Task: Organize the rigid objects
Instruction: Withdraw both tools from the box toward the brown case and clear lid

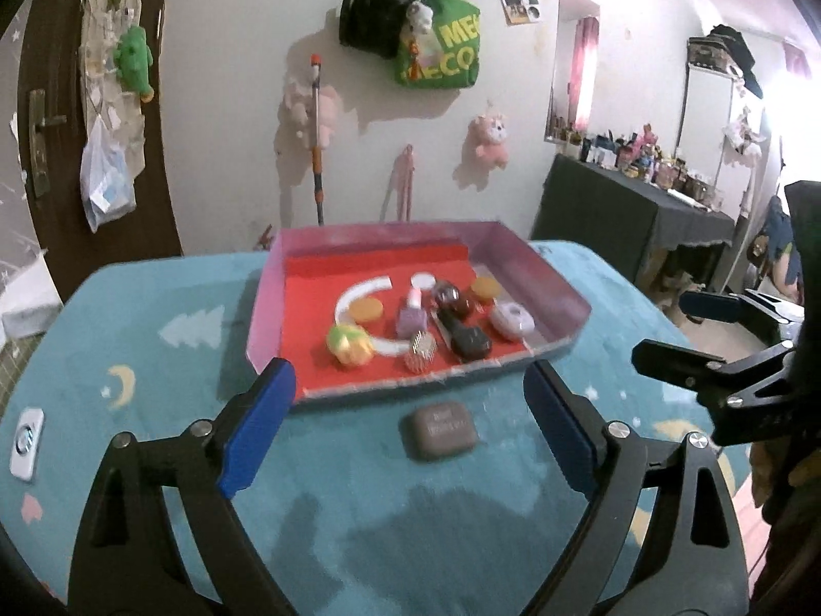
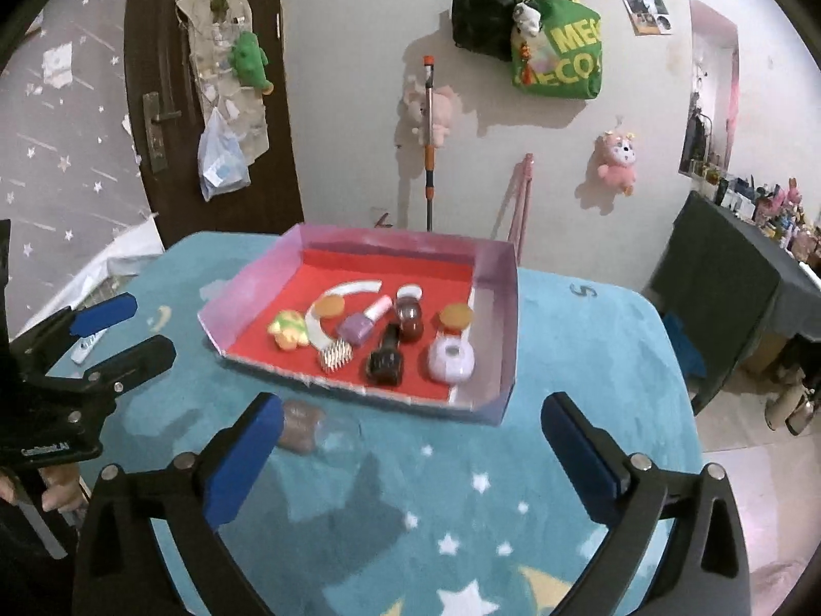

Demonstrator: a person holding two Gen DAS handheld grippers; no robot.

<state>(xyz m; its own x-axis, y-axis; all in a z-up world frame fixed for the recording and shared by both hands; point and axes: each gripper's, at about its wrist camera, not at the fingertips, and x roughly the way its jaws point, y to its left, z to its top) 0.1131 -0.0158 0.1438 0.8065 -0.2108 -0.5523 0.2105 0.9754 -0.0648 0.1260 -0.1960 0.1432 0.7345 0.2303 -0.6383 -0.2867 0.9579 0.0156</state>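
With both our left gripper (image 1: 410, 410) and right gripper (image 2: 410, 441) spread wide and empty, we hover facing the tray (image 1: 267, 308) at twelve o'clock, since one brown case (image 1: 442, 431) lies on the table (image 1: 154, 359) just outside its near wall.

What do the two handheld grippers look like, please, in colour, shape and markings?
Both the left gripper and the right gripper have black frames with triangular cut-outs, silver pivot bolts and blue pads on the fingers. The left one's body carries small white lettering, too blurred to read.
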